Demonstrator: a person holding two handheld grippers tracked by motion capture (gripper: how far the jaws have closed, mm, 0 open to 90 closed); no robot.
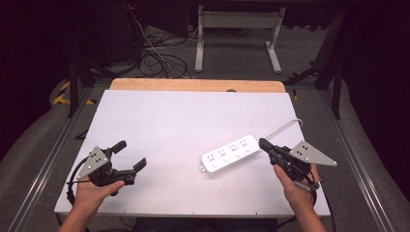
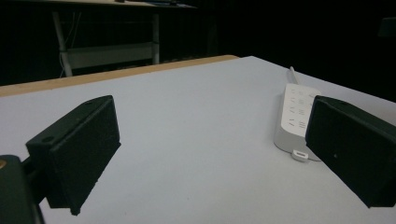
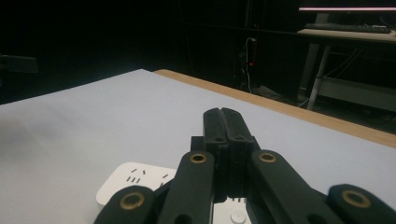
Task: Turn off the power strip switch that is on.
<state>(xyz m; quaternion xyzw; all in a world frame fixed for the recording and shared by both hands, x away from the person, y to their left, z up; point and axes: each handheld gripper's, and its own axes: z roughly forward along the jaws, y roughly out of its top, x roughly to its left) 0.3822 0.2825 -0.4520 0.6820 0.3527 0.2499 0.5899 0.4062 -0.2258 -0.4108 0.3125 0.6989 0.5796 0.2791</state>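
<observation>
A white power strip (image 1: 230,153) lies slantwise on the white table top (image 1: 183,121), right of the middle, its cord (image 1: 283,126) running off to the right edge. My right gripper (image 1: 261,142) hovers at the strip's right end with its jaws pressed together and nothing between them; in the right gripper view the closed fingers (image 3: 226,126) stand above the strip (image 3: 133,179). My left gripper (image 1: 130,154) rests at the front left with its jaws wide apart and empty. The left gripper view has the strip (image 2: 293,119) beyond the right jaw.
A bare wooden strip (image 1: 193,85) runs along the table's far edge. Beyond it are a white desk frame (image 1: 237,34) and tangled cables (image 1: 154,53) on the floor. Metal rails flank the table.
</observation>
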